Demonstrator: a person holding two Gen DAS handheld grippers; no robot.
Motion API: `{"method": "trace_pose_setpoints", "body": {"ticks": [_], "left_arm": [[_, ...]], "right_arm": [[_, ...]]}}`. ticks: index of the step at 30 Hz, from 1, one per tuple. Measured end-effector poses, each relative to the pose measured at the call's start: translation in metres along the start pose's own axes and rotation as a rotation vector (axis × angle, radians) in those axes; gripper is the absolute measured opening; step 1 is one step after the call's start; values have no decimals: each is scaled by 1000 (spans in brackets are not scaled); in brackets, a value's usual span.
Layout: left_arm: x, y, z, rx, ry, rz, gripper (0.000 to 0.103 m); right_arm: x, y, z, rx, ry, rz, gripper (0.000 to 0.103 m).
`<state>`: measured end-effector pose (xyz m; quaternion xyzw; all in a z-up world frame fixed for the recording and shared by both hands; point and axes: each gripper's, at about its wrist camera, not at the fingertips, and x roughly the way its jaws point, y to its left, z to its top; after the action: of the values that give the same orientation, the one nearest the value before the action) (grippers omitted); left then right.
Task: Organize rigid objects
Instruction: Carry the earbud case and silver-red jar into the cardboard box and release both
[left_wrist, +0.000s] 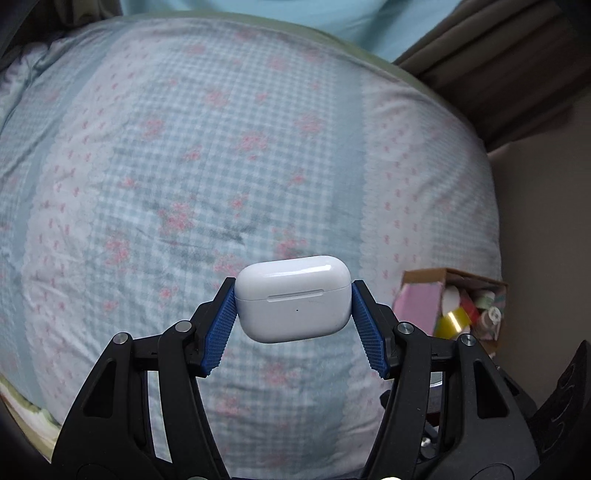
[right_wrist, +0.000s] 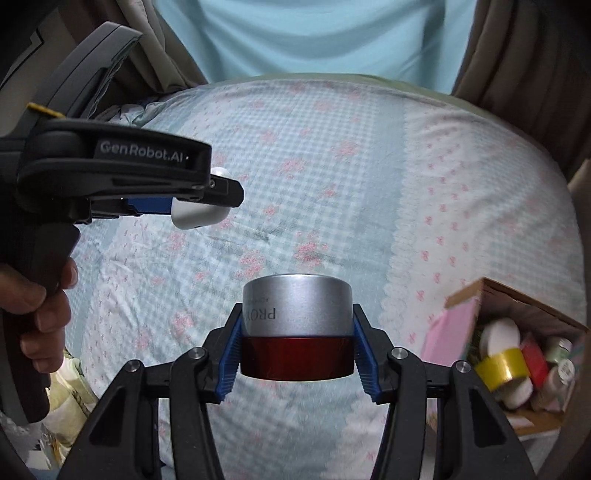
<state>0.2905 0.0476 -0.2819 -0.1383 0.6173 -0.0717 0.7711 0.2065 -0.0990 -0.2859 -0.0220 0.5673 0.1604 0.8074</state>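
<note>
The left gripper is clamped on a smooth, likely slippery earbud case at frame centre, while the right gripper squeezes a heavier-looking, rigid jar by its sides.

"GenRobot.AI" on left tool; "PRO" on jar.

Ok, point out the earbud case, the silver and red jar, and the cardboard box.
earbud case (left_wrist: 292, 299): left wrist view, front face below the lid seam.
silver and red jar (right_wrist: 295, 308): right wrist view, silver lid wall.
cardboard box (right_wrist: 532, 306): right wrist view, brown back wall.
</note>
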Motion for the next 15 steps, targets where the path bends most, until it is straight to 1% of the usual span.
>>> {"method": "trace_pose_setpoints", "body": {"ticks": [4, 8, 11, 15], "left_arm": [[-18, -17, -20, 59, -15, -17, 58], [-32, -38, -41, 90, -36, -23, 58], [-38, -55, -55, 100, -47, -20, 58], [-44, -89, -77, 95, -77, -7, 58]], "right_arm": [[-42, -6, -12, 50, -29, -21, 50], [-74, -20, -27, 82, -60, -34, 50], [-95, -38, -38, 103, -82, -42, 50], [-119, -71, -56, 118, -105, -38, 50]]}}
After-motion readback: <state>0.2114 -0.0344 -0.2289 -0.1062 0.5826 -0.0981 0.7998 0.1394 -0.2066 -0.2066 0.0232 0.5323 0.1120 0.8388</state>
